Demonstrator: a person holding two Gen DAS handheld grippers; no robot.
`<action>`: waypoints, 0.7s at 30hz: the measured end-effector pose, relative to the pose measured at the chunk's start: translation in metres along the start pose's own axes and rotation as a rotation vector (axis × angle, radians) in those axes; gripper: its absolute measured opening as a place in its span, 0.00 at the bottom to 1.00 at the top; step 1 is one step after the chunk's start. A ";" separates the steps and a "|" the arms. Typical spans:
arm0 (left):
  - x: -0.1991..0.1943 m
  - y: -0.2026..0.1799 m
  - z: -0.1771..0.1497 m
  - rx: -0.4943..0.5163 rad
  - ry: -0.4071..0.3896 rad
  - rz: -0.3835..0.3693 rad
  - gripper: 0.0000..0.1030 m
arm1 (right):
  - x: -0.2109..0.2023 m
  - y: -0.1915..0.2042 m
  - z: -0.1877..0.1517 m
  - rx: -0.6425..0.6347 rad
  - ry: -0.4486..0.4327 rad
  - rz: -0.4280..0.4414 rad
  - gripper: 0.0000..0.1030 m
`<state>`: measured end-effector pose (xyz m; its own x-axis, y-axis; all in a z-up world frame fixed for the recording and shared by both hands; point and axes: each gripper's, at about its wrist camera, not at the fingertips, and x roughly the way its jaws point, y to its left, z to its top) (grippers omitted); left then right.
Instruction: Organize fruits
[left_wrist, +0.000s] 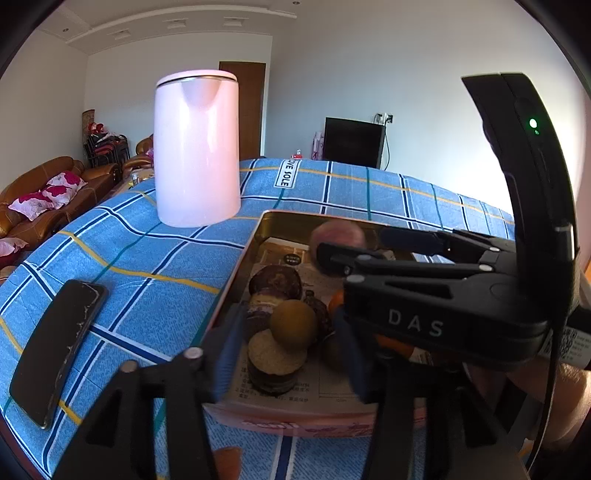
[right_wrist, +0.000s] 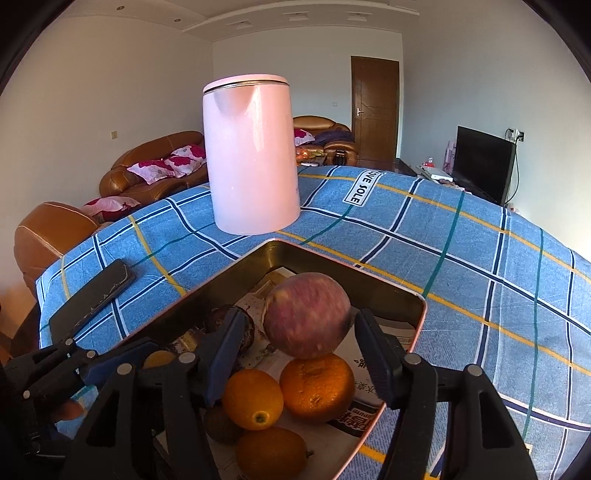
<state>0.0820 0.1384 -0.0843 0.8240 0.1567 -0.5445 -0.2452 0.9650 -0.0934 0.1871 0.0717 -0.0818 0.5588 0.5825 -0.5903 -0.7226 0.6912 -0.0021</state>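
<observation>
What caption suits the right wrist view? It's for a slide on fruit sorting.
Open right gripper poised over an apple and oranges in a tin tray.

Readable text from my two wrist feeds, not much tbh

I can read "DAS" in pale letters on the black body of the right gripper as seen from my left wrist cam. The blue checked tablecloth has a white label showing "VE SOLE", first letters cut off by the fold. The newspaper lining the tin has Chinese print, too small for me to make out.
</observation>
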 end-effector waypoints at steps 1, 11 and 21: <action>-0.002 -0.001 0.000 0.003 -0.006 0.004 0.72 | 0.000 0.001 0.000 -0.007 -0.003 -0.003 0.66; -0.019 -0.005 -0.002 0.017 -0.045 -0.004 0.75 | -0.036 -0.025 -0.011 0.120 -0.097 -0.017 0.73; -0.039 -0.010 0.000 0.012 -0.088 0.006 0.91 | -0.095 -0.043 -0.034 0.224 -0.181 -0.053 0.81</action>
<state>0.0527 0.1226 -0.0624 0.8642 0.1799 -0.4698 -0.2446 0.9663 -0.0800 0.1511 -0.0283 -0.0530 0.6713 0.5963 -0.4403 -0.5944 0.7879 0.1610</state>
